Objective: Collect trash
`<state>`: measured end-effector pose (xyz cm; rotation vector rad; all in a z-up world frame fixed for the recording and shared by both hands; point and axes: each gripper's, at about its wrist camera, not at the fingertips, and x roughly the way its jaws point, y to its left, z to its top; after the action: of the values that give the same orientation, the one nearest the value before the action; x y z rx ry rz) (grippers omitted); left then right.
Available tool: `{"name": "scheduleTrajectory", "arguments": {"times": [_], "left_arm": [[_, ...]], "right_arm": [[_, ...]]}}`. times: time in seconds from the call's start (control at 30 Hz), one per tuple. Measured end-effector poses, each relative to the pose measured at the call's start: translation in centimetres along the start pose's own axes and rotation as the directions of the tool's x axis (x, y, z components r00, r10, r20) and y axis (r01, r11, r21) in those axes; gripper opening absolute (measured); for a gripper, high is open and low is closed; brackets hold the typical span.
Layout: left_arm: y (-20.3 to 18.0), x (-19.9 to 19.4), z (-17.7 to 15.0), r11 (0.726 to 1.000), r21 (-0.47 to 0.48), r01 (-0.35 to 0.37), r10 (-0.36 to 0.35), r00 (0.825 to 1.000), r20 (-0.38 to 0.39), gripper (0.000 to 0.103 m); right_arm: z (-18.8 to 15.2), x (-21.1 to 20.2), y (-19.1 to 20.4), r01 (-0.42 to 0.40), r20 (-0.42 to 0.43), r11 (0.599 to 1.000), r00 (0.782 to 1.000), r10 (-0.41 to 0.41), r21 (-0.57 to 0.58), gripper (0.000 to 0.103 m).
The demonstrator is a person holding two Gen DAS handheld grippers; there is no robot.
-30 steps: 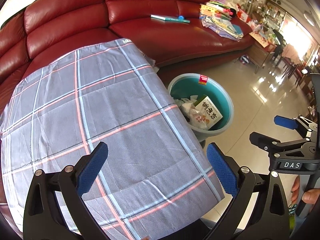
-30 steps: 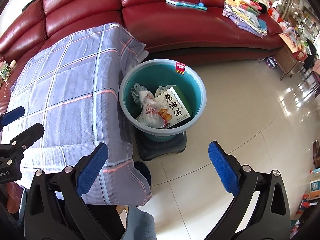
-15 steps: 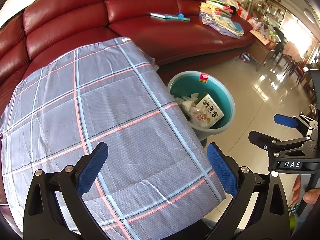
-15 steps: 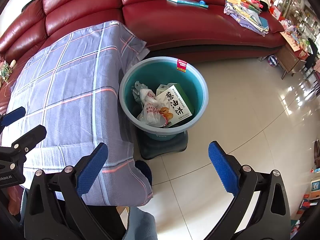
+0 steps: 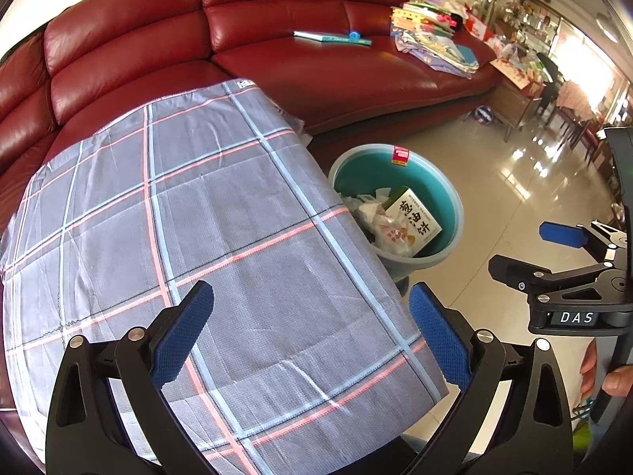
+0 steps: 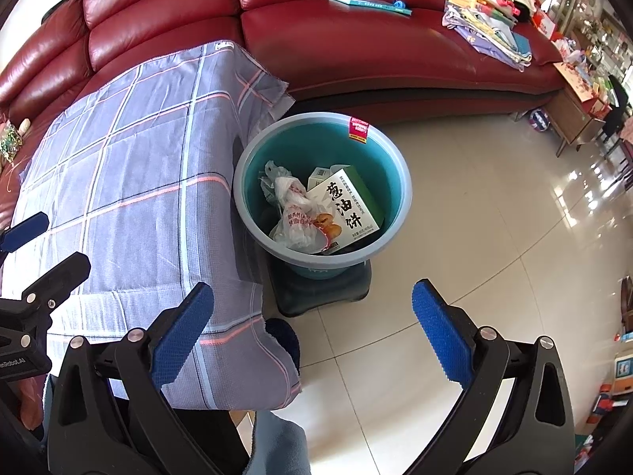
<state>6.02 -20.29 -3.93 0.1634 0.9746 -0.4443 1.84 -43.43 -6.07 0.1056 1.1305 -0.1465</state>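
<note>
A teal bin (image 6: 395,166) (image 5: 451,198) stands on a dark base on the floor beside the table. Inside it lie a white and green food box (image 6: 348,209) (image 5: 413,221) and a crumpled plastic bag (image 6: 294,217) (image 5: 385,229). My left gripper (image 5: 310,322) hangs open over the grey plaid tablecloth (image 5: 198,217), nothing between its blue pads. My right gripper (image 6: 312,320) is open too, above the tiled floor just in front of the bin. The right gripper's side shows at the right edge of the left wrist view, held by a hand (image 5: 617,376).
A red leather sofa (image 6: 356,51) wraps behind the table and bin; a book (image 6: 368,2) and a pile of papers and cloth (image 6: 490,23) lie on it. The plaid cloth (image 6: 130,198) hangs over the table edge. Bare tiled floor (image 6: 494,217) spreads to the right. Furniture (image 6: 573,107) stands far right.
Both views have shifted slightly; the bin sits a little lower in the left wrist view and the right gripper has drifted slightly. Both grippers stay open and empty.
</note>
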Motion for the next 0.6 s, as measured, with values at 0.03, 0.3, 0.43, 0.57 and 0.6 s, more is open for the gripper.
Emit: {"name": "scheduleTrajectory", "arguments": {"times": [0.03,0.3,0.43,0.57,0.6], "left_arm": [[0.00,0.02,-0.02,1.000,0.000,-0.002,0.002,1.000,0.000,0.099],[-0.01,0.11,0.00,1.000,0.004,-0.007,0.007,1.000,-0.009,0.099],[0.00,0.20,0.02,1.000,0.007,-0.011,0.011,1.000,-0.016,0.099],[0.13,0.30,0.02,1.000,0.003,-0.017,0.017,1.000,-0.021,0.099],[0.20,0.34,0.03,1.000,-0.001,-0.014,0.014,1.000,-0.024,0.099]], "right_arm": [[0.03,-0.01,-0.03,0.000,0.000,1.000,1.000,0.000,-0.001,0.096],[0.17,0.05,-0.10,0.006,-0.004,1.000,1.000,-0.006,0.002,0.096],[0.30,0.12,-0.16,0.009,-0.007,1.000,1.000,-0.009,0.001,0.096],[0.39,0.25,-0.28,0.012,-0.009,1.000,1.000,-0.012,0.003,0.096],[0.44,0.30,-0.28,0.013,-0.009,1.000,1.000,-0.013,0.002,0.096]]}}
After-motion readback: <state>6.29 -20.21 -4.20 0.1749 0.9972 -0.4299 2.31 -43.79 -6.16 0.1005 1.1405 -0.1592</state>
